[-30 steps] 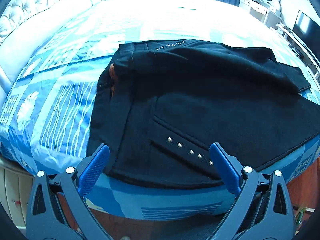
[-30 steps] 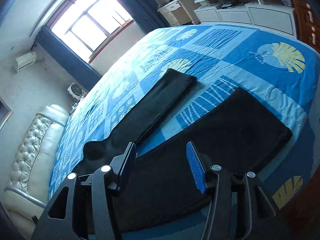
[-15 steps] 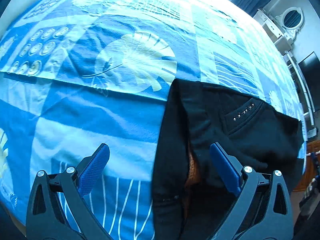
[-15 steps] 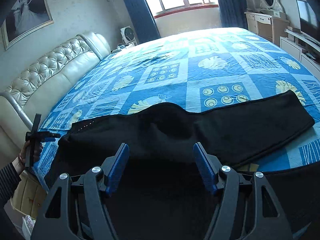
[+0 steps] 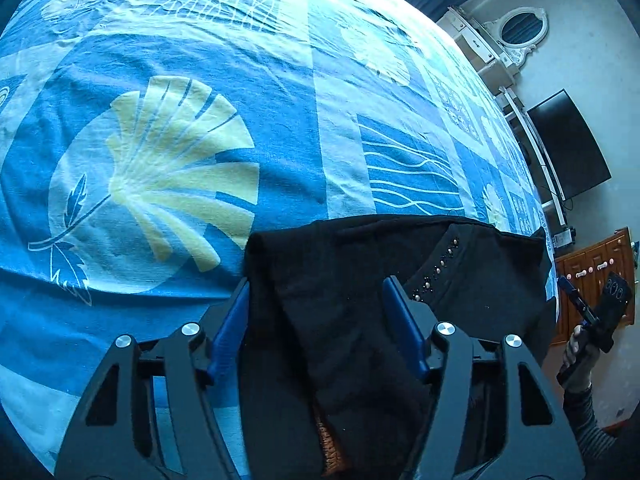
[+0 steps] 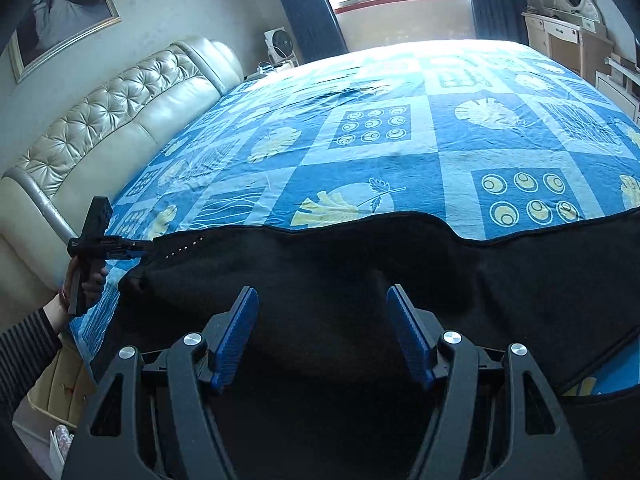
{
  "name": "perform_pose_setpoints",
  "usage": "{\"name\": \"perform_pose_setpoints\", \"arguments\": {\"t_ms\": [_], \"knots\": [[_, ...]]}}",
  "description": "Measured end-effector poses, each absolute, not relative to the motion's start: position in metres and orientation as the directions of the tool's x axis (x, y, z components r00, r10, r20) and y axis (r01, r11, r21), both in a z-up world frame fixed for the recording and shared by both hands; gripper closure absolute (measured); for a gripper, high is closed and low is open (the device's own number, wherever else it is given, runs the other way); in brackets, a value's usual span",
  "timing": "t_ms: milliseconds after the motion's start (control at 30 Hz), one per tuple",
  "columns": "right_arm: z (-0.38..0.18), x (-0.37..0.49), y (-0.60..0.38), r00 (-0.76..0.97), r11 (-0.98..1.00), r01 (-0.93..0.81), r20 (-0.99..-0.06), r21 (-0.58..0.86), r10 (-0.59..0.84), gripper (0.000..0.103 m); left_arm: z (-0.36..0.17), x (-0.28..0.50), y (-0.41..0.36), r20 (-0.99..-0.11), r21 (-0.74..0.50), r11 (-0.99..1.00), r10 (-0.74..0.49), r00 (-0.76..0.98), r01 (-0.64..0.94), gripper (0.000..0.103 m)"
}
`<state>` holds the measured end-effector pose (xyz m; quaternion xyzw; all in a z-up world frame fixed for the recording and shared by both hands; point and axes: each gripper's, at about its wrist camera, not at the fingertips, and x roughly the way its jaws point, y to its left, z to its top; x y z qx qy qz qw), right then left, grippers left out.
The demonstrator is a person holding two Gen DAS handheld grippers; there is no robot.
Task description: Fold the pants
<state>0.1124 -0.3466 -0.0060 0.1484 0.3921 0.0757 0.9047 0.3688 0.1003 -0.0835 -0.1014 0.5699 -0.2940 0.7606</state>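
Blue patchwork bedding printed with pale leaves covers the bed [image 5: 168,80] in the left wrist view, with a dresser and dark screen off at the room's far right. Black pants [image 5: 472,280] lie at the near edge of the bed, their waist end bunched directly under the left claw [image 5: 316,292]. Its blue pads stand partly apart, straddling a raised fold of waistband; whether they pinch the cloth yet I cannot tell, though a gap shows on the right side. A row of metal studs [image 5: 436,270] marks a pocket just beside the right pad. The right claw also shows at the far right edge, in the person's hand.

From the right wrist view, the pants [image 6: 540,280] stretch across the near side of the bed [image 6: 400,80], beneath a tufted cream headboard [image 6: 120,116] and a bright window. The right claw [image 6: 322,300] hangs open over the seat area, holding nothing.

Judging by the soft ridges, this cloth is thick, limp and fairly light. It should drape and sag between holds, so the doubled waistband and hems look like the firmest places to grip.
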Motion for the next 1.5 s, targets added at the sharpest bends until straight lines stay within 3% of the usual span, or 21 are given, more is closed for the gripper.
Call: {"name": "perform_pose_setpoints", "arguments": {"t_ms": [167, 233, 433, 533, 567, 600, 633, 667, 867, 1100, 1267, 1500], "knots": [[0.001, 0.149, -0.345, 0.647, 0.950, -0.109, -0.704, 0.293, 0.292, 0.036, -0.089, 0.377, 0.115, -0.766, -0.566, 0.772, -0.622, 0.161, 0.287, 0.067], [0.002, 0.171, -0.346, 0.616, 0.947, -0.158, -0.722, 0.281, 0.317, 0.036, -0.094, 0.378, 0.117, -0.776, -0.561, 0.781, -0.612, 0.154, 0.276, 0.072], [-0.018, 0.234, -0.338, 0.454, 0.938, -0.305, -0.840, 0.167, 0.297, 0.036, -0.093, 0.376, 0.111, -0.777, -0.541, 0.787, -0.603, 0.182, 0.297, 0.071], [-0.039, 0.254, -0.333, 0.347, 0.926, -0.351, -0.898, 0.142, 0.270, 0.036, -0.093, 0.375, 0.104, -0.804, -0.497, 0.803, -0.569, 0.173, 0.330, 0.092], [-0.045, 0.256, -0.331, 0.333, 0.924, -0.364, -0.911, 0.114, 0.243, 0.037, -0.092, 0.375, 0.103, -0.807, -0.494, 0.804, -0.566, 0.170, 0.332, 0.093], [-0.051, 0.258, -0.329, 0.316, 0.924, -0.369, -0.921, 0.101, 0.227, 0.052, -0.089, 0.375, 0.101, -0.814, -0.479, 0.810, -0.554, 0.175, 0.338, 0.094], [-0.055, 0.261, -0.327, 0.285, 0.924, -0.368, -0.933, 0.106, 0.221, 0.092, -0.085, 0.374, 0.099, -0.820, -0.461, 0.816, -0.542, 0.184, 0.349, 0.095], [-0.053, 0.260, -0.325, 0.293, 0.925, -0.369, -0.933, 0.090, 0.208, 0.095, -0.080, 0.373, 0.097, -0.823, -0.444, 0.820, -0.533, 0.199, 0.360, 0.095], [0.003, 0.231, -0.318, 0.498, 0.941, -0.336, -0.853, -0.027, 0.153, 0.095, -0.031, 0.368, 0.101, -0.757, -0.476, 0.792, -0.590, 0.280, 0.381, 0.096], [0.058, 0.141, -0.291, 0.687, 0.927, -0.318, -0.722, -0.197, 0.082, 0.095, 0.014, 0.323, 0.119, -0.669, -0.526, 0.745, -0.661, 0.341, 0.411, 0.096], [0.050, 0.065, -0.261, 0.732, 0.909, -0.327, -0.678, -0.259, 0.070, 0.095, 0.022, 0.269, 0.143, -0.622, -0.567, 0.720, -0.693, 0.364, 0.400, 0.096], [-0.004, -0.003, -0.231, 0.733, 0.888, -0.322, -0.680, -0.328, 0.014, 0.095, -0.008, 0.195, 0.173, -0.634, -0.591, 0.731, -0.683, 0.362, 0.341, 0.096]]}}
